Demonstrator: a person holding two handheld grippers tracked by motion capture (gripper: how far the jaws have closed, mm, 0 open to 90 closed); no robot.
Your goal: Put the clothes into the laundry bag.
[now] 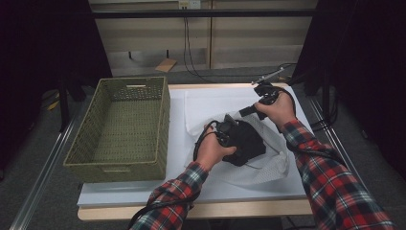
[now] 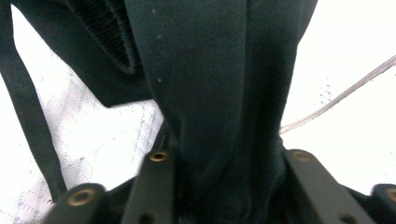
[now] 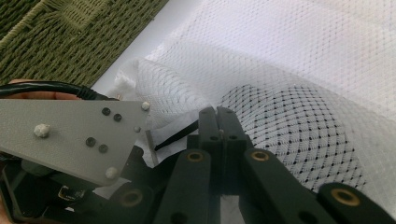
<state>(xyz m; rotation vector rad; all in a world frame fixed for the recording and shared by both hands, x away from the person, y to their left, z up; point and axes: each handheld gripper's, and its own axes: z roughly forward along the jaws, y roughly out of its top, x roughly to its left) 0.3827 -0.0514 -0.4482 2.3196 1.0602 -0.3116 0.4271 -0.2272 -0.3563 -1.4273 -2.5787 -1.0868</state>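
Note:
A black garment (image 1: 249, 141) lies bunched on a white mesh bag (image 1: 270, 167) in the middle of the table. My left gripper (image 1: 229, 125) sits at the garment's left end. In the left gripper view a thick fold of the garment (image 2: 210, 70) runs down between the two jaws of the left gripper (image 2: 229, 155), which press on it from both sides. My right gripper (image 1: 242, 112) is just behind the garment, at the bag. Its jaws (image 3: 217, 112) are together, with the mesh bag (image 3: 280, 60) gathered up to their tips; dark cloth shows through the mesh to their right.
A green wicker basket (image 1: 163, 120) stands at the left of the white-covered table (image 1: 191, 189), its weave (image 3: 70, 32) close behind the mesh. A thin grey cord (image 2: 341, 95) lies on the white cover. The left gripper's grey plate (image 3: 70, 135) is beside my right jaws.

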